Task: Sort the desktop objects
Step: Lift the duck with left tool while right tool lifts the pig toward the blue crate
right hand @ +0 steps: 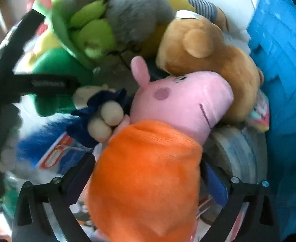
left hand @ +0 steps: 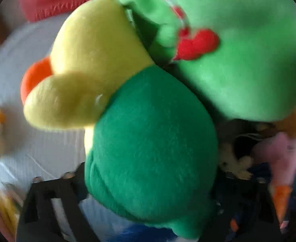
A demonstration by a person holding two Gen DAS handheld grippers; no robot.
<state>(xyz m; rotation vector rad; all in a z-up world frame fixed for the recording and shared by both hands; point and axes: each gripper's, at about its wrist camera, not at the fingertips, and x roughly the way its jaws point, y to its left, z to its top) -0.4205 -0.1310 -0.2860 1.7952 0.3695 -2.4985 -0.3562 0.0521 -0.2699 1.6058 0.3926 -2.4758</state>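
Observation:
A plush with a dark green body [left hand: 152, 141], a yellow head and an orange beak fills the left wrist view. My left gripper [left hand: 150, 179] is shut on its body, with the black fingers [left hand: 53, 197] showing at either side. A pink pig plush in an orange dress [right hand: 148, 171] lies between the fingers of my right gripper [right hand: 148, 175], which is shut on the dress. The pig's head [right hand: 184, 100] points away from the camera. The left gripper [right hand: 37, 82] also shows in the right wrist view, holding the dark green plush [right hand: 53, 64].
A big light green plush with a red heart [left hand: 238, 60] presses against the held toy. A brown bear [right hand: 208, 60], a grey plush [right hand: 138, 10] and a small cream toy [right hand: 107, 119] crowd around the pig. A blue basket [right hand: 285, 80] stands right; a red basket [left hand: 47, 0] is far left.

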